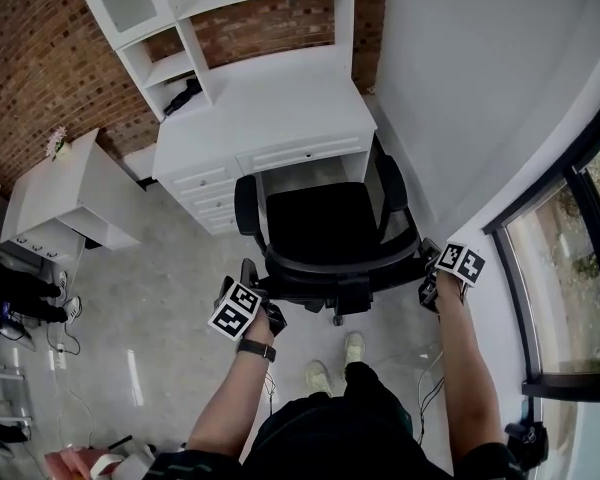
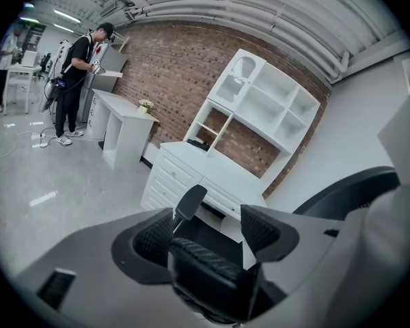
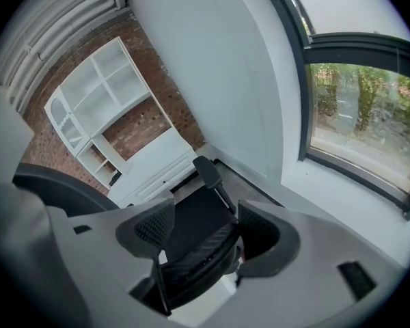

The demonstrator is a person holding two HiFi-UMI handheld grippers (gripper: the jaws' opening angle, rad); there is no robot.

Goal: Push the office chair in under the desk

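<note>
Straddling the backrest rim [image 2: 206, 268] of the office chair [image 1: 322, 223], the left tongs [image 2: 206, 227] and right tongs [image 3: 203, 232] both stand wide, one near each end of the rim. The seat faces the kneehole at the front edge of the white bench [image 1: 270, 108], beside its drawers [image 1: 208, 196].

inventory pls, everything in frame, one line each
office chair: 1, black, at the desk's knee gap
desk with hutch: 1, white, against the brick wall
side table: 1, white, left of the desk
brick wall: 1, red-brown, behind the furniture
window: 1, dark frame, far right
bystanders: 2, one in a black cap by the side table, one further off
left tool: 1, grey, jaws apart around the backrest rim
right tool: 1, grey, jaws apart around the backrest rim
</note>
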